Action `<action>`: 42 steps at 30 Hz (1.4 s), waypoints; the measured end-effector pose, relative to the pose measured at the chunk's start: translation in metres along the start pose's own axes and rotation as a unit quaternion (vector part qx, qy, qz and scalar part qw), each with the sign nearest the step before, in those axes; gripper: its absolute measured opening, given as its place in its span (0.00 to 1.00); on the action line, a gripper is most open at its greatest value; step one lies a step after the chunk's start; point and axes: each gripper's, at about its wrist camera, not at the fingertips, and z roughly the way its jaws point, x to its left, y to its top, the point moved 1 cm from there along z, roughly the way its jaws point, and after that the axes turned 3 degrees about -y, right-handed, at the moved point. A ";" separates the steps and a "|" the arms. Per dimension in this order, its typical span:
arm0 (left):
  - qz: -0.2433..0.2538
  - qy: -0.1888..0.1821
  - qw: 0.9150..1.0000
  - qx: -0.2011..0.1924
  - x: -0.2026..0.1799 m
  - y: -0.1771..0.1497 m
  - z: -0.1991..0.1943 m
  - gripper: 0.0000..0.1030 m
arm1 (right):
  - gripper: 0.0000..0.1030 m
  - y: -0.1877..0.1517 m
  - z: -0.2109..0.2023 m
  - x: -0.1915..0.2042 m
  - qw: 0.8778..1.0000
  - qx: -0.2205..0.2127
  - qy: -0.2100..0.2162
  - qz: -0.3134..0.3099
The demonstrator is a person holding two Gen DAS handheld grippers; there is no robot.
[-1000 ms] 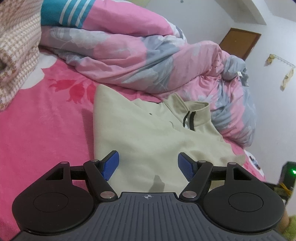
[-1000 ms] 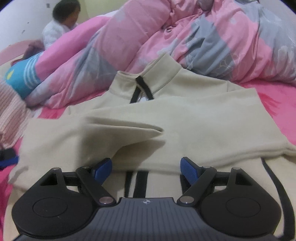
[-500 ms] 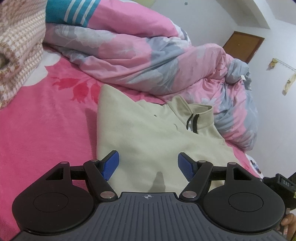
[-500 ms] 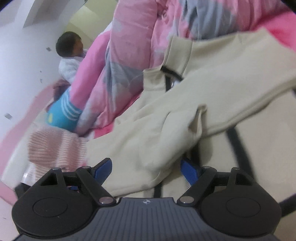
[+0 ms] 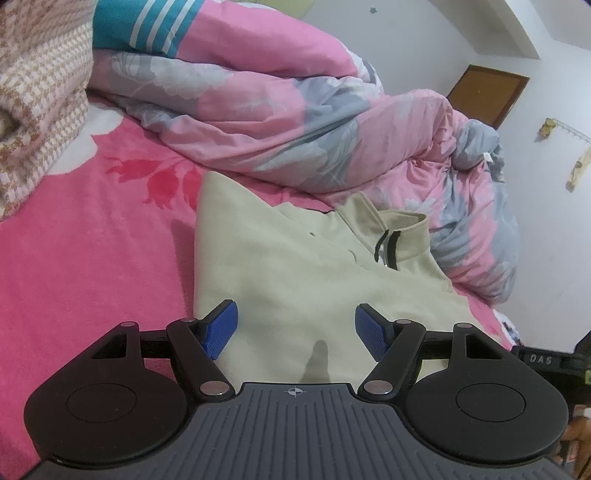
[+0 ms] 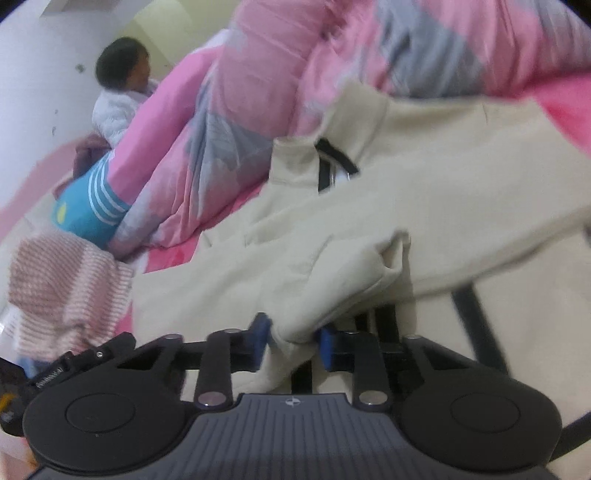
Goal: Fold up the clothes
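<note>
We take the beige top (image 5: 295, 280) as our landmark: it lies flat on the pink bed (image 5: 92, 258), its collar (image 5: 391, 232) toward the crumpled duvet (image 5: 295, 122).

Far left of the top, in the left wrist view, a checked brown-and-white cloth (image 5: 33, 92) is heaped on the bed. Beyond the top, the duvet runs along the whole far side, with a teal striped patch (image 5: 147, 26) at its left end. Our left tongs (image 5: 295, 328) hover over the near part of the top, blue pads wide apart, nothing between them and neither pad touching the cloth. To the right of the top, past the duvet, a brown door (image 5: 487, 94) stands in the white wall.

In the right wrist view, which is blurred, a pink striped cloth (image 6: 66, 288) lies left of the top. Behind it a person (image 6: 118, 99) in white sits at the far end of the duvet (image 6: 258, 110). Our right tongs (image 6: 291, 343) are closing on a bunched fold (image 6: 295, 328) of the top's edge, which sits between the pads and looks pinched by them. Right of that fold, black stripes (image 6: 476, 325) cross the top (image 6: 461, 192).
</note>
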 end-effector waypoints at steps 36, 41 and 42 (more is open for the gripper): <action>-0.013 -0.001 1.000 -0.026 0.008 0.016 0.012 0.68 | 0.17 0.126 -0.045 -0.036 0.973 -0.182 -0.132 -0.055; 0.018 -0.001 1.000 -0.015 -0.004 0.012 0.021 0.68 | 0.17 0.124 -0.028 -0.078 0.979 -0.139 -0.145 -0.022; 0.024 -0.002 1.000 -0.013 -0.006 0.012 0.023 0.68 | 0.17 0.125 -0.023 -0.083 0.981 -0.130 -0.143 -0.016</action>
